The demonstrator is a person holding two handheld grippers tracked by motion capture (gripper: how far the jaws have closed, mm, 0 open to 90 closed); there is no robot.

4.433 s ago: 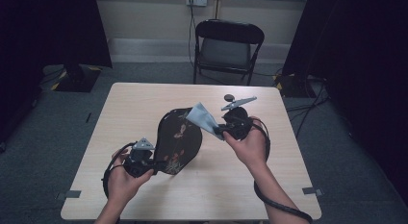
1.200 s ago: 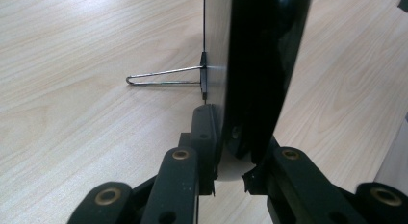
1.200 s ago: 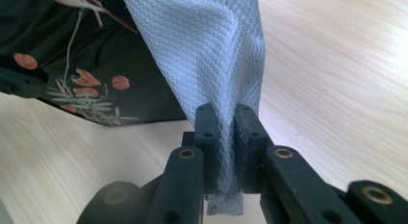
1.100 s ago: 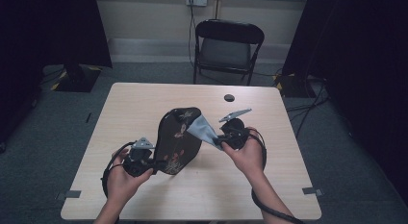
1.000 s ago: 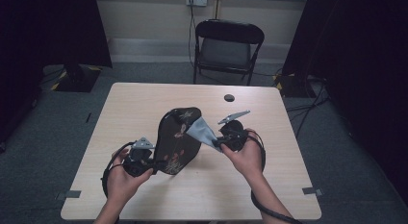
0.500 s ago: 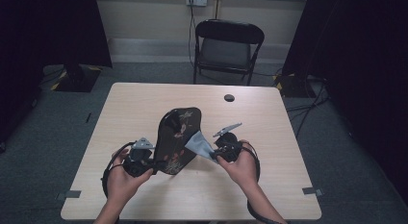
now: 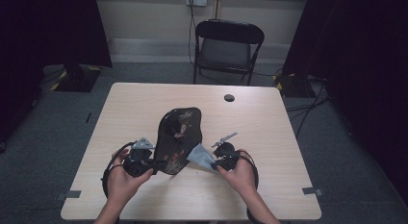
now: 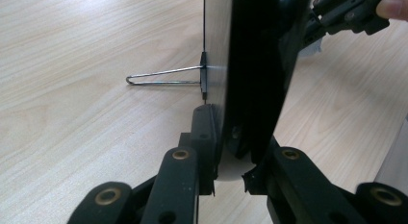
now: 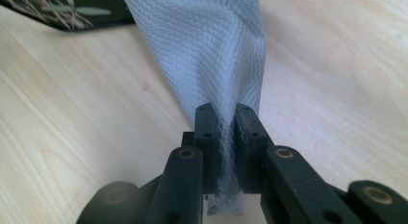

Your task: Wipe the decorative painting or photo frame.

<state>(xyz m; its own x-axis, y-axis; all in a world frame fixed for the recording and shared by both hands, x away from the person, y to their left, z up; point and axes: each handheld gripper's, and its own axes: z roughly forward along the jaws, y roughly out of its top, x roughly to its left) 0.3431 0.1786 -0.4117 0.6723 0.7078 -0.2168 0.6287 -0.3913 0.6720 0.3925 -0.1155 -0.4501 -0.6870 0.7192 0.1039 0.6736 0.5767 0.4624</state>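
A black oval board [image 7: 178, 135] with a flower pattern stands tilted on the table, lower edge toward me. My left gripper [image 7: 153, 163] is shut on that lower edge. In the left gripper view the board [image 8: 260, 65] shows edge-on between the jaws of the left gripper [image 8: 231, 137], with a wire stand [image 8: 163, 76] on its back. My right gripper [image 7: 212, 162] is shut on a pale blue cloth [image 7: 199, 155], which rests against the board's lower right edge. In the right gripper view the cloth [image 9: 211, 51] hangs pinched in the right gripper [image 9: 224, 116], and the board [image 9: 57, 7] lies beyond.
A small black round thing [image 7: 229, 97] lies near the far edge of the wooden table [image 7: 269, 132]. A black folding chair [image 7: 228, 46] stands behind the table. The other hand's gripper [image 8: 346, 12] shows at the top right of the left gripper view.
My right gripper has come down and toward me with the cloth, from the board's upper part to its lower right edge. The left gripper and the board have stayed put.
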